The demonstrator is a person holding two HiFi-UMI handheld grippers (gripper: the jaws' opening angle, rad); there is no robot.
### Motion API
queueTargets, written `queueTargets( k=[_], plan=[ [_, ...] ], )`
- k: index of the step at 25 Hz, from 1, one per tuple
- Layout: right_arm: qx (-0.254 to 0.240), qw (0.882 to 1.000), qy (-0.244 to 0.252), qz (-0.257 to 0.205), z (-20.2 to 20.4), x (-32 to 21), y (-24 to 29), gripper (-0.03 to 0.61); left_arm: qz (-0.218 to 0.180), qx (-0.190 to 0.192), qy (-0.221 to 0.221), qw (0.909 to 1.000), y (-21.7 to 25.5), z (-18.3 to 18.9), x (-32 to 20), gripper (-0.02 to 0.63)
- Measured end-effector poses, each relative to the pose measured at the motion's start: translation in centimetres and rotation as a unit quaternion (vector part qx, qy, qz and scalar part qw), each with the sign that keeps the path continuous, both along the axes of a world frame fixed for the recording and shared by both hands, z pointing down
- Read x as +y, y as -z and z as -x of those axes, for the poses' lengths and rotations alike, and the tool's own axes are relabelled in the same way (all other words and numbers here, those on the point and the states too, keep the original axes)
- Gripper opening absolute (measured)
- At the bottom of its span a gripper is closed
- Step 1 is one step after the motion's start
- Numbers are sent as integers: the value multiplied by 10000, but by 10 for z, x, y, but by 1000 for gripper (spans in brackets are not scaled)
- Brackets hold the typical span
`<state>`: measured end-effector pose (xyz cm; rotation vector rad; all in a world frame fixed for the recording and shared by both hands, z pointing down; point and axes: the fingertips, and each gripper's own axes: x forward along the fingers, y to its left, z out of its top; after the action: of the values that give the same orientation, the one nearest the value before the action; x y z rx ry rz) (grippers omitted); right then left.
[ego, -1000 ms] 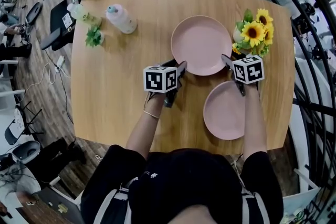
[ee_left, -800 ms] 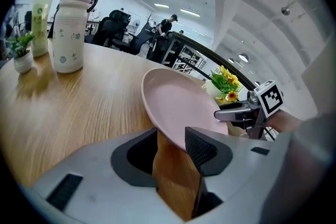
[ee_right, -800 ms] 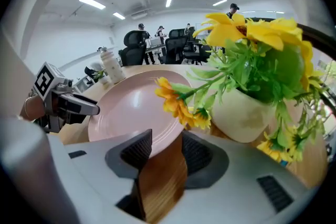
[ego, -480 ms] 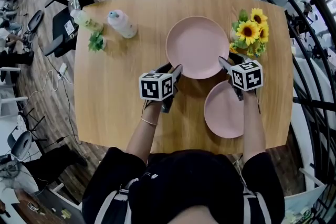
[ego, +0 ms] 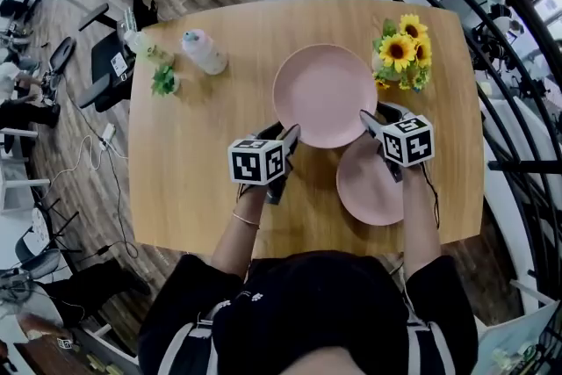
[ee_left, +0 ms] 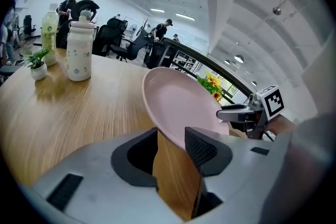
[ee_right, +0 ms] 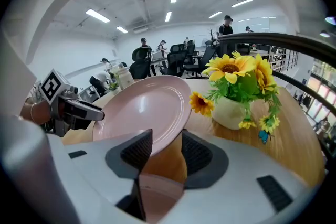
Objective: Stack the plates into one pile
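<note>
Both grippers hold one pink plate by opposite sides of its rim, tilted above the wooden table. My left gripper is shut on its near-left edge, and the rim sits between the jaws in the left gripper view, where the left gripper meets the plate. My right gripper is shut on the near-right edge; the right gripper clamps the plate. A second pink plate lies flat on the table, partly under the held one, and shows below the jaws as the lower plate.
A vase of sunflowers stands just right of the held plate. A white bottle, a small potted plant and a green bottle stand at the far left. A dark railing curves past the table's right edge.
The held plate has come nearer and to the right; its edge now overlaps the flat plate, where a gap showed before. Both grippers moved with it.
</note>
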<state>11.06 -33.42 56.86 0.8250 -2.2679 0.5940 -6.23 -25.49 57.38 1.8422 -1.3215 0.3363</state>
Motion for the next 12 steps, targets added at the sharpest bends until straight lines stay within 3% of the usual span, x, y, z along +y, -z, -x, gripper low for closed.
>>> queueTargets(
  k=[12],
  plan=[
    [45,9993,-349,98,-52,57,0,178,153,31,-474,9988,0,-47,43,164]
  ],
)
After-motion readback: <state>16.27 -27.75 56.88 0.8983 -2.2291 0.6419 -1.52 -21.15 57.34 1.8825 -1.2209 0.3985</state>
